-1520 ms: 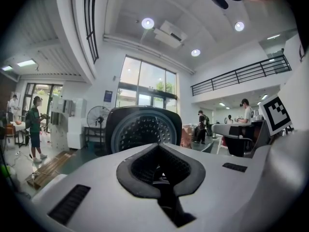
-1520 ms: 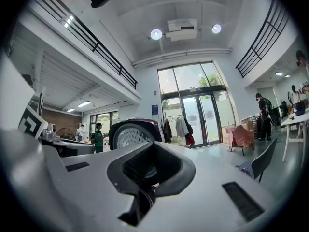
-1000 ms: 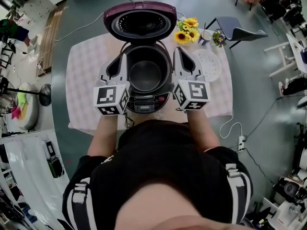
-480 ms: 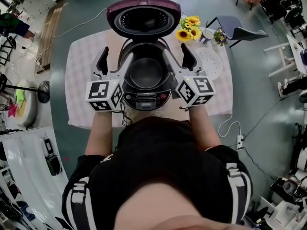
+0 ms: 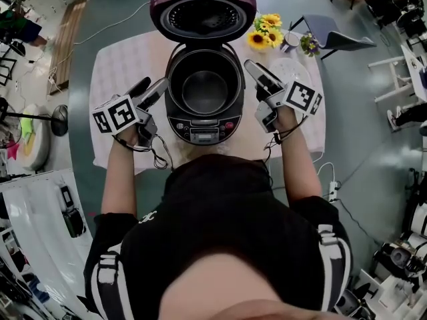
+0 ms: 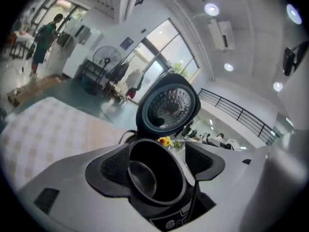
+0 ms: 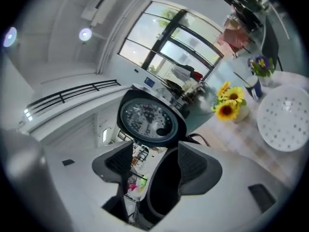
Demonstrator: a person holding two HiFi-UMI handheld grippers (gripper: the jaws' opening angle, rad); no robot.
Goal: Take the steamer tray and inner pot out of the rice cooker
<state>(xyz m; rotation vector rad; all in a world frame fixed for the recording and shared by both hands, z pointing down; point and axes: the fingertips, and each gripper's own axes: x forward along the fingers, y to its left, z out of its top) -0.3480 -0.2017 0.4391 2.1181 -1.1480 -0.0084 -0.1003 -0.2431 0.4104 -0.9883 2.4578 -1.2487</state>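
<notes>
The rice cooker [image 5: 203,95] stands in the middle of the table with its purple lid [image 5: 202,11] swung up at the back. The dark inner pot [image 5: 204,89] sits inside it, also in the left gripper view [image 6: 149,175]. The white perforated steamer tray [image 5: 297,69] lies on the cloth right of the cooker, partly behind my right gripper, and shows whole in the right gripper view [image 7: 285,120]. My left gripper [image 5: 152,87] is open at the cooker's left side, apart from it. My right gripper [image 5: 258,75] is open at its right side. Nothing is between either pair of pads.
A checked cloth [image 5: 123,52] covers the table. Sunflowers [image 5: 263,35], a cup [image 5: 289,42] and a small flower pot [image 5: 307,44] stand at the back right, close to the tray. A chair [image 5: 333,35] is beyond them. A cable trails off the right edge.
Both grippers have dropped from beside the pot's rim and spread outward to the cooker's sides, rolling as they went. The cooker and pot have not moved.
</notes>
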